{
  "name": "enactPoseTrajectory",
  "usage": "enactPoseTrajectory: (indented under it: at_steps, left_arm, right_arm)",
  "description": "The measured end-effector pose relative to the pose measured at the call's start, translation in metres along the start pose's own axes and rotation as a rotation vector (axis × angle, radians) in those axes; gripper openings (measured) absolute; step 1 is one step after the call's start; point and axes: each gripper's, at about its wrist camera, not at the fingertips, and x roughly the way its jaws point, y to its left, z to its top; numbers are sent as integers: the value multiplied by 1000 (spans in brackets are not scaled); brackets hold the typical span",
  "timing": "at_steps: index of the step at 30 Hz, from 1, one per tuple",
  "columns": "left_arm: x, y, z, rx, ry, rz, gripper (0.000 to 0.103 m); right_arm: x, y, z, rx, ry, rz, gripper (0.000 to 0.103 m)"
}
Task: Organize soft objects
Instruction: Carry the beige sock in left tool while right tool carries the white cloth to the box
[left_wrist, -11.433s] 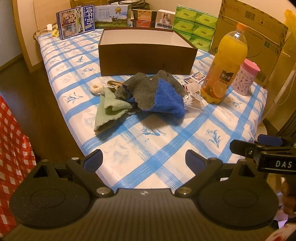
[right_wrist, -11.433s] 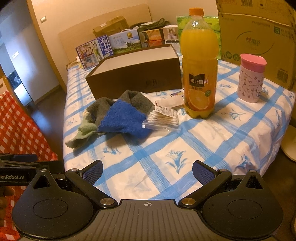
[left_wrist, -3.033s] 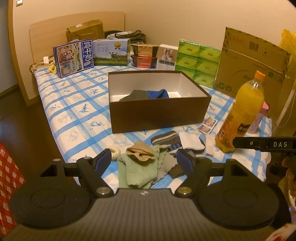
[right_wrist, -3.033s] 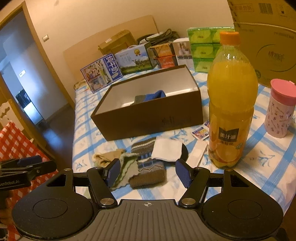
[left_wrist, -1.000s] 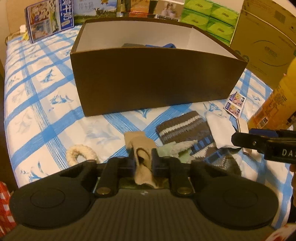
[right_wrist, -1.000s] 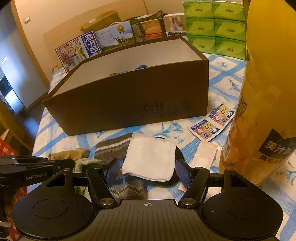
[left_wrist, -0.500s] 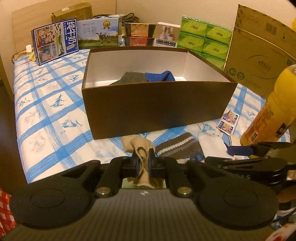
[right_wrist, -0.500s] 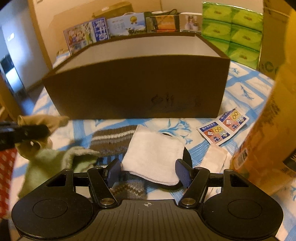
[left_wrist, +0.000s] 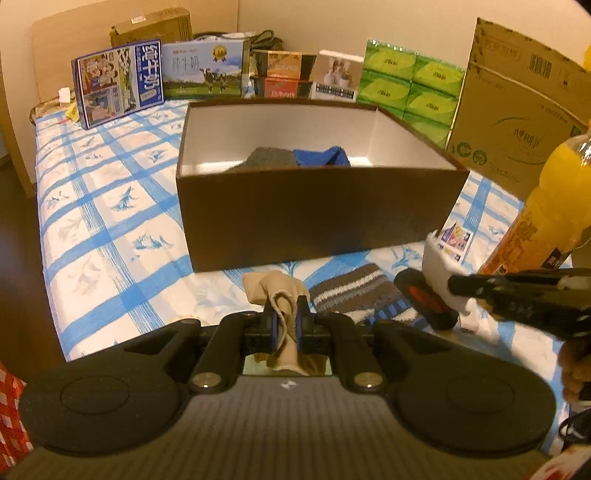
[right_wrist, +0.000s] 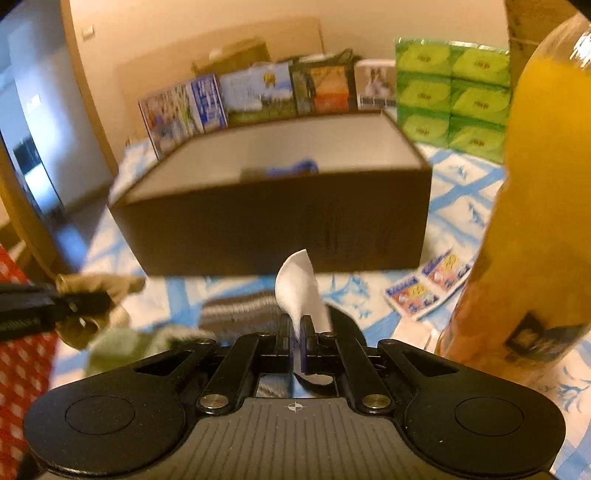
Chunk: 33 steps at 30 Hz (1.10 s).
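My left gripper (left_wrist: 285, 318) is shut on a beige sock (left_wrist: 275, 290), held above the table in front of the brown box (left_wrist: 317, 218). My right gripper (right_wrist: 296, 330) is shut on a white cloth (right_wrist: 298, 291), lifted before the box (right_wrist: 280, 229); it also shows at the right in the left wrist view (left_wrist: 437, 266). A grey and blue cloth (left_wrist: 299, 157) lies inside the box. A brown striped sock (left_wrist: 351, 291) and a pale green cloth (right_wrist: 122, 347) lie on the tablecloth.
An orange juice bottle (right_wrist: 535, 206) stands close on the right. A round black object (left_wrist: 424, 302) lies under the white cloth. Sticker cards (right_wrist: 424, 284) lie by the box. Cartons (left_wrist: 122, 86), green tissue packs (left_wrist: 413, 88) and a cardboard box (left_wrist: 517, 110) line the back.
My right gripper has shut on the white cloth and lifted it off the black object. My left gripper has carried the beige sock a little higher.
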Motion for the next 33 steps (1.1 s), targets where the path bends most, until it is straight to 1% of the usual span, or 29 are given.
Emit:
enactPoseTrajectory:
  at_steps: [4, 8, 12, 16, 20, 24, 31, 33]
  left_arm:
    - [-14, 1, 7, -2, -36, -2, 8]
    - [-29, 3, 23, 5, -97, -1, 8]
    - [-33, 5, 48, 20, -156, 5, 8]
    - [-28, 9, 80, 41, -210, 19, 8]
    - [-14, 13, 109, 44, -239, 20, 8]
    - [4, 20, 130, 36, -242, 26, 8]
    - [31, 26, 149, 39, -229, 33, 8]
    - [39, 29, 152, 32, -220, 32, 8]
  right_arm:
    - [-22, 2, 19, 10, -68, 26, 3]
    - [-30, 11, 42, 14, -122, 58, 3]
    - [-24, 21, 71, -11, -171, 65, 3]
    - [-11, 28, 97, -33, -217, 57, 3]
    - [10, 23, 115, -28, -225, 36, 3]
    - [32, 13, 128, -17, -214, 15, 3]
    - [65, -3, 144, 10, -194, -5, 4]
    - [72, -5, 147, 17, -176, -18, 7]
